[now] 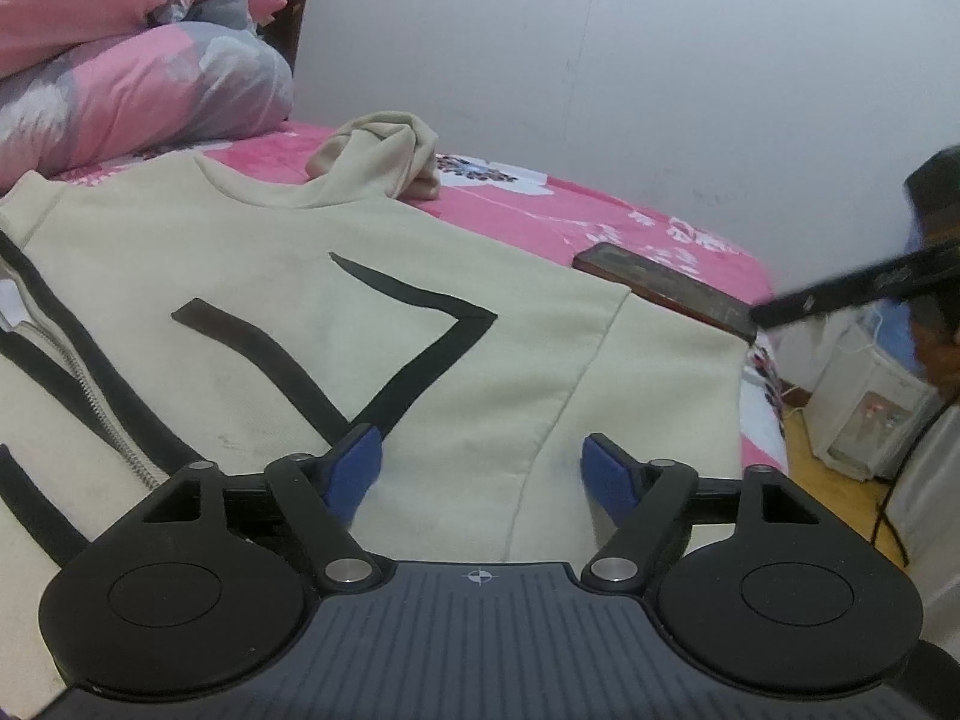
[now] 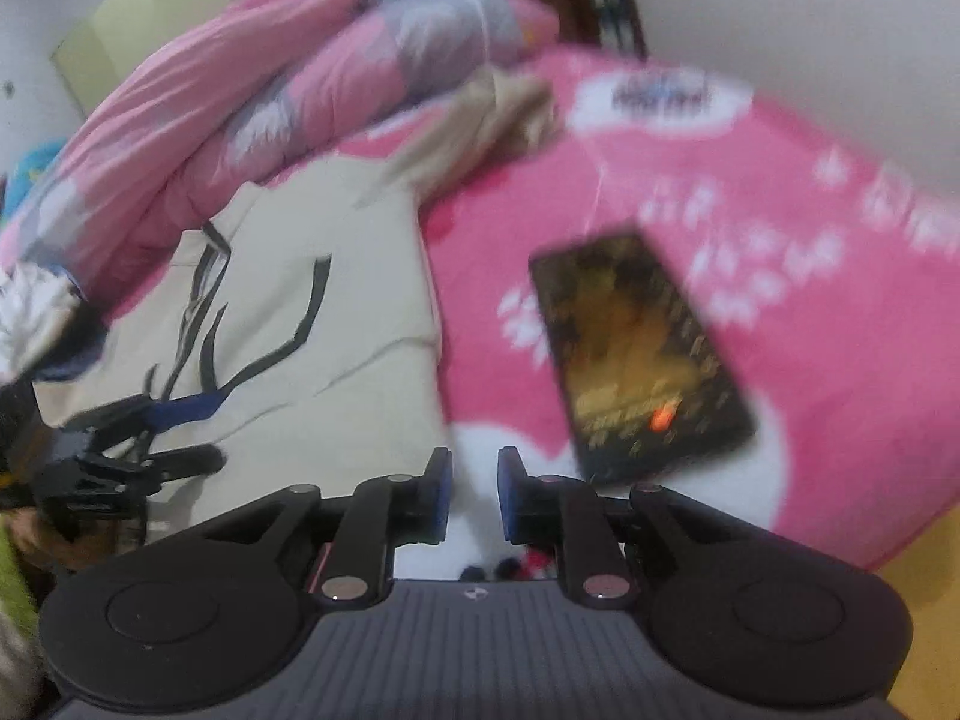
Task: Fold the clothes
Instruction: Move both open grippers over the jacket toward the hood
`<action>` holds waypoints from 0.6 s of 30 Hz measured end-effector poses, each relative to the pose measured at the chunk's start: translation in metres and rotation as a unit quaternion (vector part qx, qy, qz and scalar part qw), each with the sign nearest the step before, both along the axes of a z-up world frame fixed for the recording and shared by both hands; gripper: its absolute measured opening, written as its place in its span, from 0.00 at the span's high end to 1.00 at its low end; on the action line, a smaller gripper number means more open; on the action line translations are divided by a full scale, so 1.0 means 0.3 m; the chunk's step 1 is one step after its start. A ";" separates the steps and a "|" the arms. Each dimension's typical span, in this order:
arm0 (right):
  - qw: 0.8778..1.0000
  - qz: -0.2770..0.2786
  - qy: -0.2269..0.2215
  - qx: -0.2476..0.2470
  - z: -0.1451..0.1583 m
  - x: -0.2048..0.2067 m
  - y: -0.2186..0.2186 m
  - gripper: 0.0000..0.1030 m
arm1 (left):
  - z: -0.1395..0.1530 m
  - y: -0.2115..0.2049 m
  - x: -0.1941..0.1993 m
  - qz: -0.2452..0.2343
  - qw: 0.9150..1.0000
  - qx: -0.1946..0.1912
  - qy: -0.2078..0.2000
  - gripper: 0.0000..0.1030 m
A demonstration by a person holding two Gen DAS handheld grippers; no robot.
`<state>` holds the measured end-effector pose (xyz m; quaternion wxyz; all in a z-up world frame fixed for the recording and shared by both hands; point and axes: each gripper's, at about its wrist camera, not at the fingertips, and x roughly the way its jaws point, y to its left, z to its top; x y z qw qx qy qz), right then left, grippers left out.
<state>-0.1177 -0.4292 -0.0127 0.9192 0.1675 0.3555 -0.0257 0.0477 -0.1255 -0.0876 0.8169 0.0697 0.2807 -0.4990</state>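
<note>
Pink bedding (image 1: 600, 204) covers the bed; a cream hooded jacket (image 1: 270, 276) lies spread flat on it, beside a dark phone (image 2: 636, 354). Left gripper (image 1: 480, 468) hovers over the jacket's side with jaws wide and empty. Right gripper (image 2: 474, 492) is narrow and empty. Fabric appears soft and limp: pinch a hem or sleeve edge.

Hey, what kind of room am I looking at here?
Most likely a bedroom: a bed with a pink printed sheet, a bundled pink quilt at its head, and a cream zip-up hoodie spread out on it.
</note>
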 end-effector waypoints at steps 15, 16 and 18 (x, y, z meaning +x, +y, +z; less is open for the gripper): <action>0.992 0.116 -0.037 -0.029 -0.013 0.146 0.185 0.80 | 0.178 0.008 0.024 0.067 0.998 -0.001 0.008 0.10; 0.992 0.113 -0.050 -0.025 0.025 0.161 0.170 0.74 | 0.189 -0.004 0.043 0.082 0.997 -0.003 0.001 0.10; 0.993 0.090 -0.071 -0.032 0.093 0.216 0.136 0.65 | 0.199 -0.033 0.090 0.114 0.993 -0.004 -0.008 0.09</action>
